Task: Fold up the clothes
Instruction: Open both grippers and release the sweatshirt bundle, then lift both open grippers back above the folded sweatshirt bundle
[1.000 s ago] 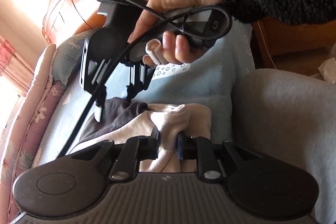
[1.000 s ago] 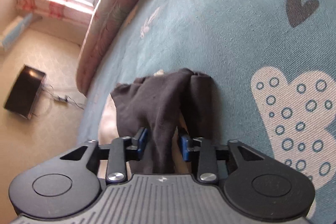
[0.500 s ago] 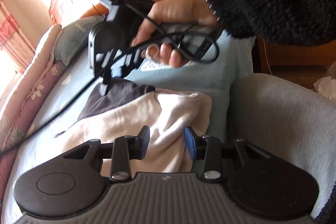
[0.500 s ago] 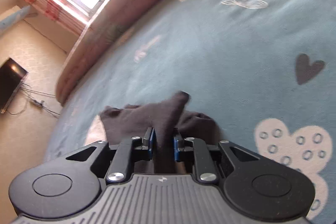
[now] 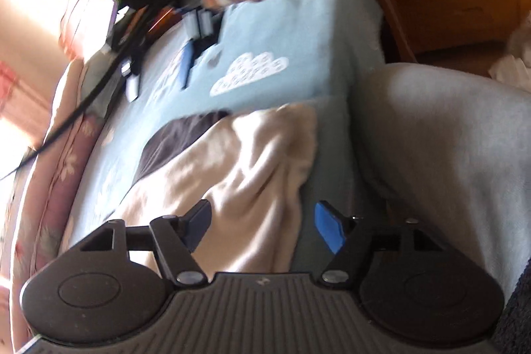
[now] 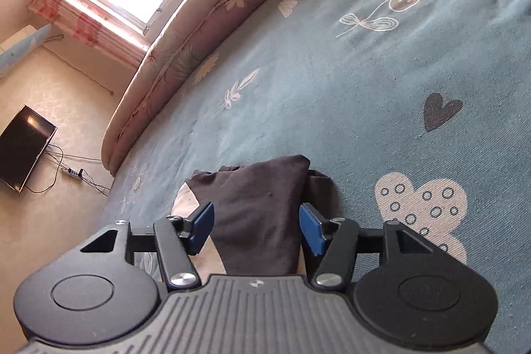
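Across the blue bedspread (image 6: 332,82), a folded garment lies low in both frames.
Cream cloth (image 5: 239,161) and dark cloth (image 6: 259,208) lie loose between the left gripper (image 5: 262,224) and right gripper (image 6: 257,226), whose jaws have just opened.

Both grippers release: left gripper (image 5: 262,228) jaws have just been opening off the cream knit garment (image 5: 239,165); right gripper (image 6: 255,229) jaws, opening, free the dark brown cloth (image 6: 259,208) and lift.
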The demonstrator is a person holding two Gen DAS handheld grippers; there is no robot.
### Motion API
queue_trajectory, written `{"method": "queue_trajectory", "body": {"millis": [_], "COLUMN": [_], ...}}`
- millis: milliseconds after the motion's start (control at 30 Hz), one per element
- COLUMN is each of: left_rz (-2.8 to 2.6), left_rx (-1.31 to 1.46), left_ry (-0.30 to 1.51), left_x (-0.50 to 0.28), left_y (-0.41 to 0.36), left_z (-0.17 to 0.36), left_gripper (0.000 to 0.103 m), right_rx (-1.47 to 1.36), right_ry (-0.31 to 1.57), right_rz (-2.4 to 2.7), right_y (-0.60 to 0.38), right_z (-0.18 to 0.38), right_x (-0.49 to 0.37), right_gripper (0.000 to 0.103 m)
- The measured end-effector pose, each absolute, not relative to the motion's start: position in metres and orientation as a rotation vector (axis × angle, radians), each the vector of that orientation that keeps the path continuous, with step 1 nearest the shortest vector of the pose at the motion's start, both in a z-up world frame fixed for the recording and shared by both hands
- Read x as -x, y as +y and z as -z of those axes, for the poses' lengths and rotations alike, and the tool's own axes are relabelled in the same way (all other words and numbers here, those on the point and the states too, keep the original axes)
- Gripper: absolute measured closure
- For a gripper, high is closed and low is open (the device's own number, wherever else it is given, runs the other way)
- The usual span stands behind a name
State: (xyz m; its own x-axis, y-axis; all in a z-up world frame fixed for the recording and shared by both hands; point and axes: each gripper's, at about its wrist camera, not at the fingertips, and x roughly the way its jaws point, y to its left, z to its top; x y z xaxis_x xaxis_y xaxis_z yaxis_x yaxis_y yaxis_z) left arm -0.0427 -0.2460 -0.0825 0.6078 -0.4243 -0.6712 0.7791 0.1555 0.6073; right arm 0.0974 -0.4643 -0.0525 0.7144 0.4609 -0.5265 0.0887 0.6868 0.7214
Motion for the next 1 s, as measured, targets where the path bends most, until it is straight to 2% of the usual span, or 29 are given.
{"method": "queue_trajectory", "body": {"millis": [500, 633, 833, 1000], "left_rz": [0.85, 0.792, 0.713, 0.687], "left_rx": [-1.177, -1.14, -1.062, -0.928], "left_ry": [0.393, 0.445, 0.545, 0.641], "left_x": [0.05, 0.036, 0.014, -0.002], "left_y": [-0.242, -0.22, -0.171, -0.138], "left_z": [0.092, 0.092, 0.091, 0.081], "left_gripper": [0.033, 0.033, 0.032, 0.031], "right_rx": [-0.995, -0.978, -0.994, -0.812], "right_ry": [0.666, 0.736, 0.888, 1.026], "right_rz": [-0.365, -0.404, -0.48, -0.417], "right_y": [-0.458, -0.446, -0.414, -0.388], "right_z": [0.008, 0.012, 0.049, 0.082], "right_x": [-0.082, -0.077, -0.062, -0.053], "right_gripper": [0.038, 0.037, 0.033, 0.033]}}
